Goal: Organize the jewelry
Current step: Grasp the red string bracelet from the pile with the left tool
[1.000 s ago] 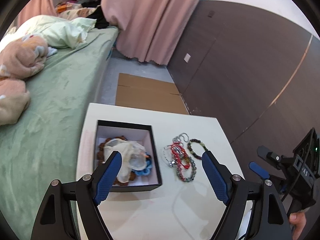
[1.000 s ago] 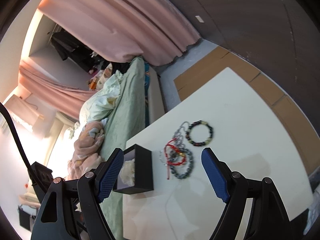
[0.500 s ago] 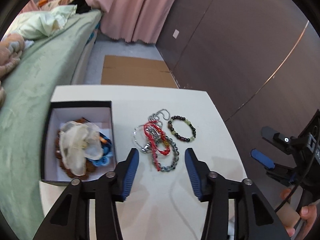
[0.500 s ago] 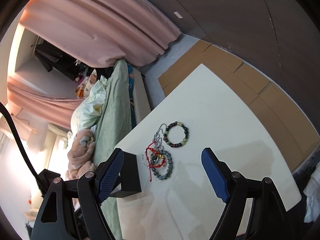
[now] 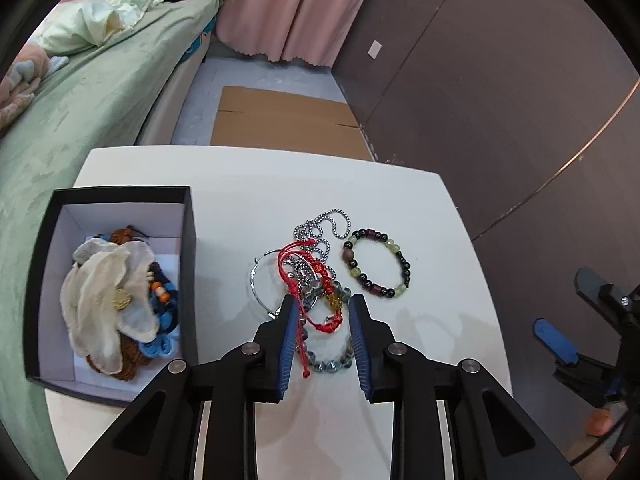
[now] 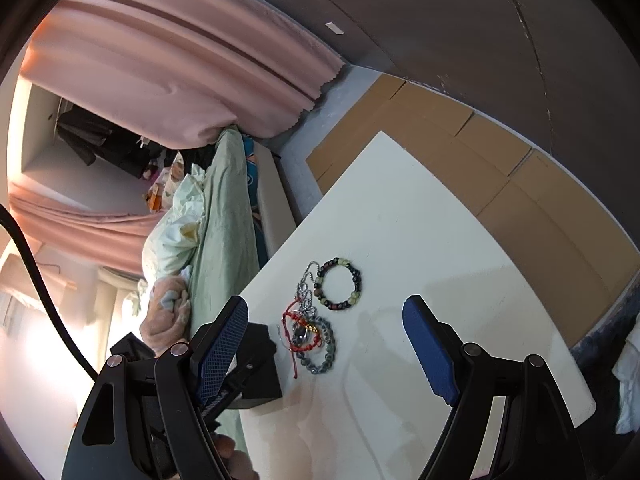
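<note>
A tangle of jewelry lies on the white table (image 5: pixel 248 184): a red cord bracelet (image 5: pixel 316 292), a silver chain (image 5: pixel 320 232), a grey bead bracelet (image 5: pixel 332 362) and a silver bangle (image 5: pixel 256 280). A dark and green bead bracelet (image 5: pixel 376 264) lies apart on the right. My left gripper (image 5: pixel 322 312) is open, its narrowed fingers straddling the near part of the tangle, holding nothing. A black box (image 5: pixel 120 200) on the left holds a cream pouch (image 5: pixel 108 296) and beads. My right gripper (image 6: pixel 326 344) is wide open and empty above the table, near the tangle (image 6: pixel 306 330).
A green bed (image 5: pixel 92 92) runs along the table's left side. Flattened cardboard (image 5: pixel 288 124) lies on the floor beyond the table. A dark wall (image 5: pixel 500 100) is on the right. The right gripper also shows at the right edge of the left wrist view (image 5: pixel 580 332).
My left gripper has moved right from over the box and down to the tangle, and its fingers have narrowed around it. The right gripper has shifted only slightly.
</note>
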`<state>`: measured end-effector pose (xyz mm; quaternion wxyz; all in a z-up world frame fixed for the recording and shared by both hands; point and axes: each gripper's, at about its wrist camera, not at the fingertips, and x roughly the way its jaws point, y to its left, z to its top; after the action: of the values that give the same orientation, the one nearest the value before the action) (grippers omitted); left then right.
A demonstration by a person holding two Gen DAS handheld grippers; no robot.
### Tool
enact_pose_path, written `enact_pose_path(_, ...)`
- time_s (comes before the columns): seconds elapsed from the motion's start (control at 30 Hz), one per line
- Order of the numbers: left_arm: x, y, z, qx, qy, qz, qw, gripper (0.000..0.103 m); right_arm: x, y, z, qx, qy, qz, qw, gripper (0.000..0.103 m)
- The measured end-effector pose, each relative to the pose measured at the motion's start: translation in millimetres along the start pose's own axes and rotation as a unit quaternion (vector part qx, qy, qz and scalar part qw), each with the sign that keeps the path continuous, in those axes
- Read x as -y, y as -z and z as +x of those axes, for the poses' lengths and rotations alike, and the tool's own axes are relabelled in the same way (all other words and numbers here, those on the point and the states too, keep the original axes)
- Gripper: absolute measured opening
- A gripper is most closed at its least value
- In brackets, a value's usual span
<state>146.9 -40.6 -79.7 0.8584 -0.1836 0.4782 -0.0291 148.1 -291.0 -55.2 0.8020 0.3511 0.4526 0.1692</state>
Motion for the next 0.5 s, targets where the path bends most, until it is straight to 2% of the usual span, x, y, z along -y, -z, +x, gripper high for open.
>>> enact_pose_path(0.33,6,-1,30,-0.014,-0.042,0.012,0.9990,0.026,-4,-6,10,-0.005,0.006,0.002,1.000,0.081)
enact_pose_path(0.47,6,-2,35,-0.009,-0.053,0.012,0.9985,0.026,-4,-9,12,-0.006,0.006,0.003,1.000,0.081)
enact_pose_path(0.5,6,-3,36,-0.008,-0.053,0.010,0.9985,0.023,-4,-9,12,-0.006,0.006,0.003,1.000,0.081)
